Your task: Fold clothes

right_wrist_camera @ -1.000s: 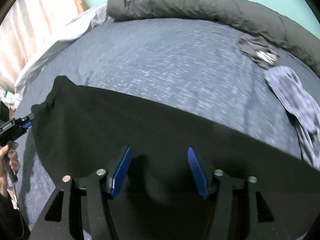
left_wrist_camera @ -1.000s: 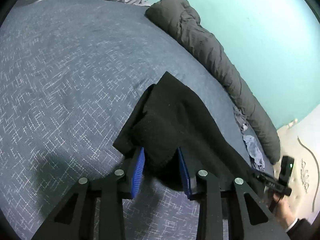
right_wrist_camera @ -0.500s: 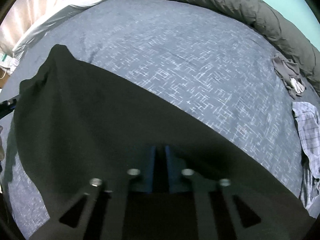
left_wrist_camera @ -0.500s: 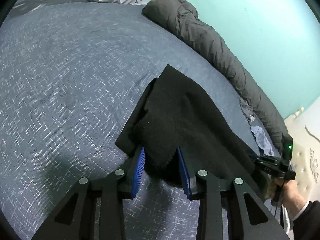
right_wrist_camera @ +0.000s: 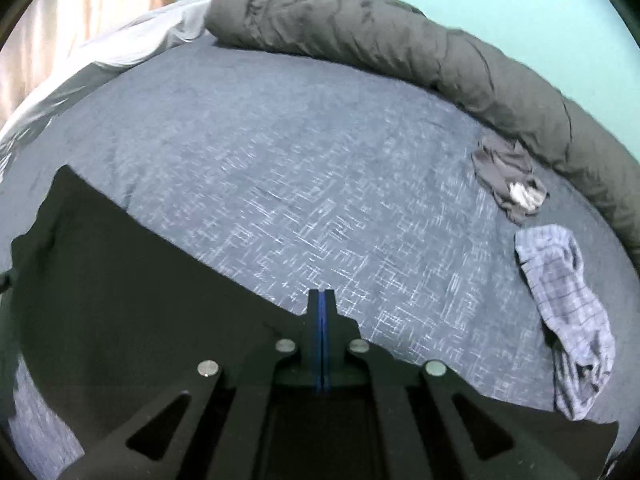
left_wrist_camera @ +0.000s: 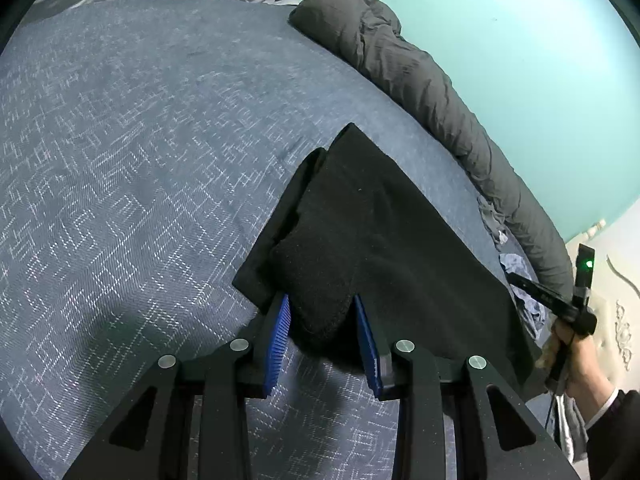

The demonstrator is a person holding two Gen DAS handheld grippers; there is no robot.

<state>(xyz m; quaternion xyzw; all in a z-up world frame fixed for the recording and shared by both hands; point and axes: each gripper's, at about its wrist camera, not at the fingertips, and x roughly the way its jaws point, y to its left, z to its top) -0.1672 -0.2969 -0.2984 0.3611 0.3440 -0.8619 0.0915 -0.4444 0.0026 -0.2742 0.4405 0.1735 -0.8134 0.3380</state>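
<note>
Black cloth (left_wrist_camera: 384, 232) on bed (left_wrist_camera: 140, 160), part doubled over. Left claw (left_wrist_camera: 322, 332) apart, straddling a cloth corner. Right claw (right_wrist_camera: 321, 344) pressed together; cloth between, cannot tell. Probably best: keep edges level, tension even between claws, lay flat. Near cloth edge hidden under the right claw.

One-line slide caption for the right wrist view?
Right gripper shut on the black garment's edge, above a blue patterned bedspread, rolled grey duvet behind.
</note>
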